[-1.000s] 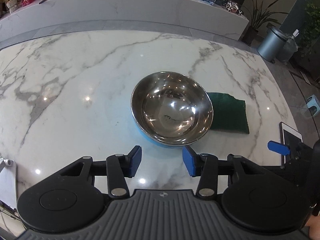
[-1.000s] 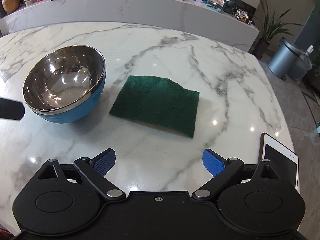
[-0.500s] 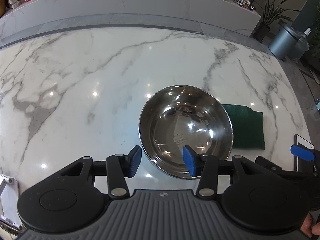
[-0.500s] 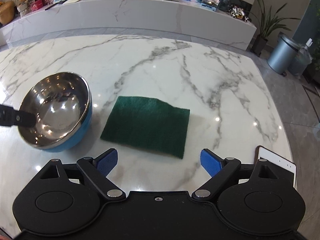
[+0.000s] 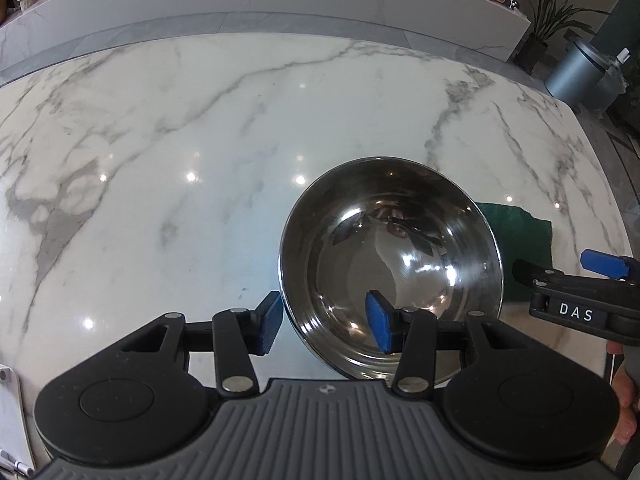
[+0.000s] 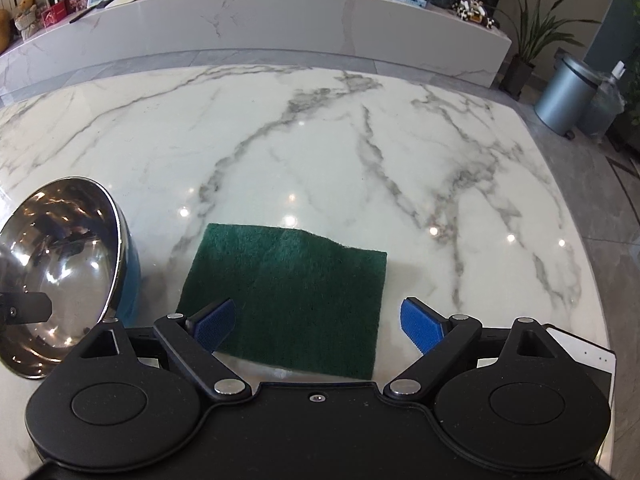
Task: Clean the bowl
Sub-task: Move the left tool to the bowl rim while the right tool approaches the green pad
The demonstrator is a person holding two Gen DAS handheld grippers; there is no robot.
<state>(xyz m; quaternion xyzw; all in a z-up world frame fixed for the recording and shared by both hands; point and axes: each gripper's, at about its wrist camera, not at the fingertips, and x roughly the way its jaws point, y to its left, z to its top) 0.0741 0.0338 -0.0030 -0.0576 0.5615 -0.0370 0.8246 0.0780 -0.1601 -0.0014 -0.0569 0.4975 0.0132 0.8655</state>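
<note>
White marble table (image 6: 320, 152); bin (image 6: 564, 92) behind.

White marble table (image 5: 168, 152), grey-veined and glossy, dotted with reflections of ceiling lights. Resting directly on it: a steel bowl (image 5: 392, 248) with a blue outer shell, upright, and just beside it a flat dark green scouring pad (image 6: 288, 296), one far edge slightly uneven. At the table's near right edge, a white tablet (image 6: 588, 354), only partly in view. At the near left edge, white paper (image 5: 10, 412).
</note>
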